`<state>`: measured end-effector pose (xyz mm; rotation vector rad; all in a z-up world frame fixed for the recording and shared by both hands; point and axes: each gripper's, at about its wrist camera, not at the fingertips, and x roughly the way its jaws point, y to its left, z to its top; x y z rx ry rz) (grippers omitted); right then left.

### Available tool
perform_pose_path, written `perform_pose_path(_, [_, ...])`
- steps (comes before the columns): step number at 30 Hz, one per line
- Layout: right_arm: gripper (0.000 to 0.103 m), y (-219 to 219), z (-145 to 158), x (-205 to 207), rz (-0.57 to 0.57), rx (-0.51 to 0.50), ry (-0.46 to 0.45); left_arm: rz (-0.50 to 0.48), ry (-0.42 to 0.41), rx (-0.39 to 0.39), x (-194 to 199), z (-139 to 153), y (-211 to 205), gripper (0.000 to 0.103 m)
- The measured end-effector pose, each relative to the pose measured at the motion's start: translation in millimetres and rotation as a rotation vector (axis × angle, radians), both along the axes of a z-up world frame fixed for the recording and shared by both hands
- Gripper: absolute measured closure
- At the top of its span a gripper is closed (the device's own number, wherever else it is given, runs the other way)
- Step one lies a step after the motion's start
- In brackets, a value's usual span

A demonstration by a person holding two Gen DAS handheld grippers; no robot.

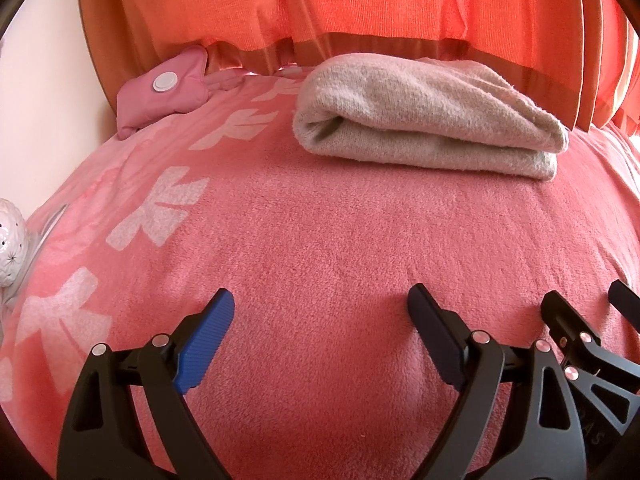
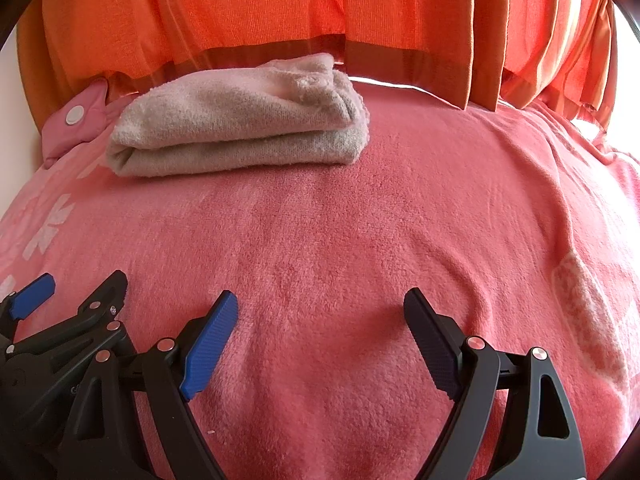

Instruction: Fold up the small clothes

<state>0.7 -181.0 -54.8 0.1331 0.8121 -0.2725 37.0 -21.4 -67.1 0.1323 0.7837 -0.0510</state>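
A beige fuzzy garment (image 1: 424, 120) lies folded into a thick bundle at the far side of the pink blanket (image 1: 320, 248), just in front of the orange curtain. It also shows in the right wrist view (image 2: 240, 128). My left gripper (image 1: 320, 312) is open and empty, low over the blanket, well short of the bundle. My right gripper (image 2: 320, 312) is open and empty, side by side with the left one. Each gripper shows at the edge of the other's view.
An orange curtain (image 1: 360, 4) hangs behind the bed. A pink padded item with a white button (image 1: 164, 88) lies at the far left. A white patterned object (image 1: 12, 240) sits at the left edge. The blanket has white bow prints (image 1: 160, 212) along its left side.
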Motion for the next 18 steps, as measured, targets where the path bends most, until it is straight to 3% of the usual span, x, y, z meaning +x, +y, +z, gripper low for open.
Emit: perform_pose_path(18, [0.020,4.8,1.8,-2.3,-0.005,-0.014,-0.002,-0.003,0.004,-0.002,0.2,-0.3,-1.7,0.020])
